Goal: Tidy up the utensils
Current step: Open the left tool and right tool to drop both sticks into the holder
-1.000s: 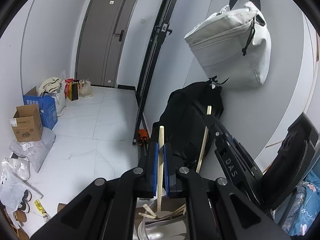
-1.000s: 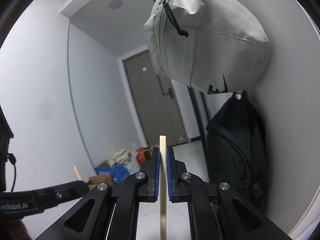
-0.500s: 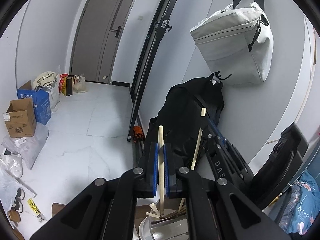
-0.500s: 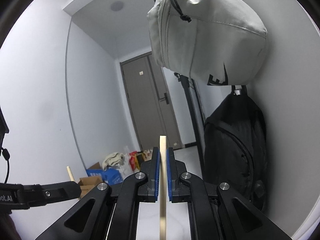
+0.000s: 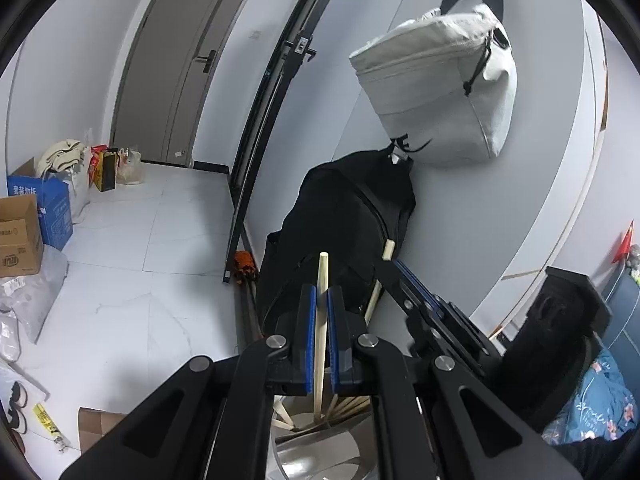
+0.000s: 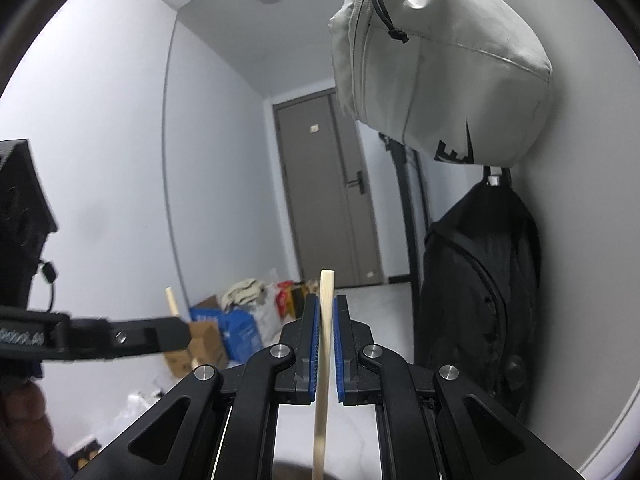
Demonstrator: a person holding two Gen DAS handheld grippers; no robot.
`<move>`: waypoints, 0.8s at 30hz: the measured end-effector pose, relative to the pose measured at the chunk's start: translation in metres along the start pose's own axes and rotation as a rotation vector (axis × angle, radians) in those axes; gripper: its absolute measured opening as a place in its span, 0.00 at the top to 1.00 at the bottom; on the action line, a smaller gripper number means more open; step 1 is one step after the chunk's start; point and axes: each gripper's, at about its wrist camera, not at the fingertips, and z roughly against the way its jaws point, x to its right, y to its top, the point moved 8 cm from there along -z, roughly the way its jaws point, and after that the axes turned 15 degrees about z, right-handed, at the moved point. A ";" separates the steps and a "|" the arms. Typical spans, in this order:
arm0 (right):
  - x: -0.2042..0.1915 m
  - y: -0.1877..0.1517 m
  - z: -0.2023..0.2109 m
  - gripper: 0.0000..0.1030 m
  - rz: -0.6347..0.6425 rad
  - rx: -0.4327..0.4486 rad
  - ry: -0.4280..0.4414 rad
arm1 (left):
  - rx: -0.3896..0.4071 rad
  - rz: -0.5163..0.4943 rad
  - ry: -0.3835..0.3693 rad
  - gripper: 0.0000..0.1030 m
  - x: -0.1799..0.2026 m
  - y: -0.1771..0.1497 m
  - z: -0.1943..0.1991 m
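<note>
My left gripper is shut on a wooden chopstick held upright, its lower end over a shiny metal container that holds several more wooden sticks. My right gripper is shut on a second wooden chopstick, also upright. In the left wrist view the right gripper stands just to the right with its chopstick. In the right wrist view the left gripper reaches in from the left with its chopstick tip.
A grey bag and a black backpack hang on the wall to the right. A black metal frame leans by a grey door. Cardboard boxes and bags line the tiled floor at left.
Both grippers have risen and tilted a little while keeping their chopsticks. The right gripper has come closer to the left one, and the metal container shows more below.
</note>
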 end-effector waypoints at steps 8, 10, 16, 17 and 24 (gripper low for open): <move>0.006 -0.012 0.026 0.95 -0.057 -0.063 0.093 | -0.055 -0.072 0.026 0.99 0.009 -0.019 -0.009; 0.002 -0.017 0.031 0.95 -0.052 -0.082 0.121 | -0.077 -0.077 0.003 0.98 0.010 -0.024 -0.009; -0.010 -0.032 0.040 0.95 -0.020 -0.139 0.164 | -0.131 -0.094 0.001 0.97 0.010 -0.043 -0.012; -0.013 -0.035 0.043 0.95 -0.017 -0.144 0.172 | -0.145 -0.092 -0.002 0.97 0.009 -0.045 -0.012; -0.019 -0.051 0.047 0.91 -0.018 -0.220 0.243 | -0.213 -0.026 -0.019 0.96 0.001 -0.056 -0.011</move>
